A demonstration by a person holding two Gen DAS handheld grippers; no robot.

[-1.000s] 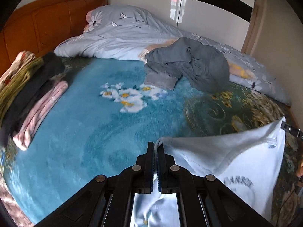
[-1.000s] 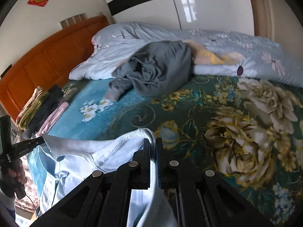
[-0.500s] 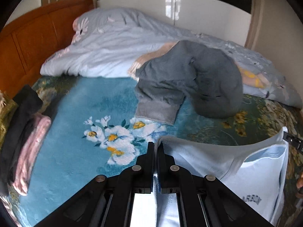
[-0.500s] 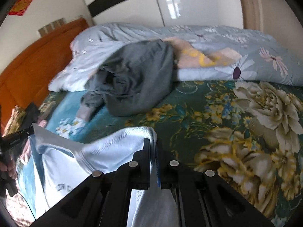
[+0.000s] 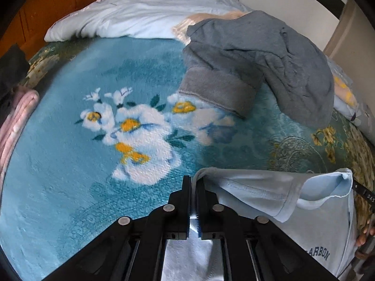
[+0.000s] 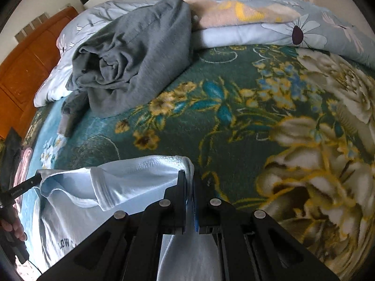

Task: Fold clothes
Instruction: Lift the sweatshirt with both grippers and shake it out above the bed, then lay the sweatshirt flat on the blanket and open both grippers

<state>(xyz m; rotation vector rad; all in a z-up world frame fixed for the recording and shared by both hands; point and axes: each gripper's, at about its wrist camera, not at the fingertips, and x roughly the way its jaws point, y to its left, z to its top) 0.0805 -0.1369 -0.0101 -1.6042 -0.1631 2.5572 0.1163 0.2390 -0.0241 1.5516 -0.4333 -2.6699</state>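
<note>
My left gripper is clamped on one top corner of the pale blue T-shirt and my right gripper pinches the other, so the shirt hangs stretched between them just above the floral blanket, its short sleeves drooping and dark lettering showing on the front. Beyond it, a crumpled grey sweatshirt lies across the blanket against the bunched light blue duvet, with one cuff reaching onto the white printed flowers. Off to my left a pink folded garment and a dark one sit at the blanket's edge by the wooden headboard.
</note>
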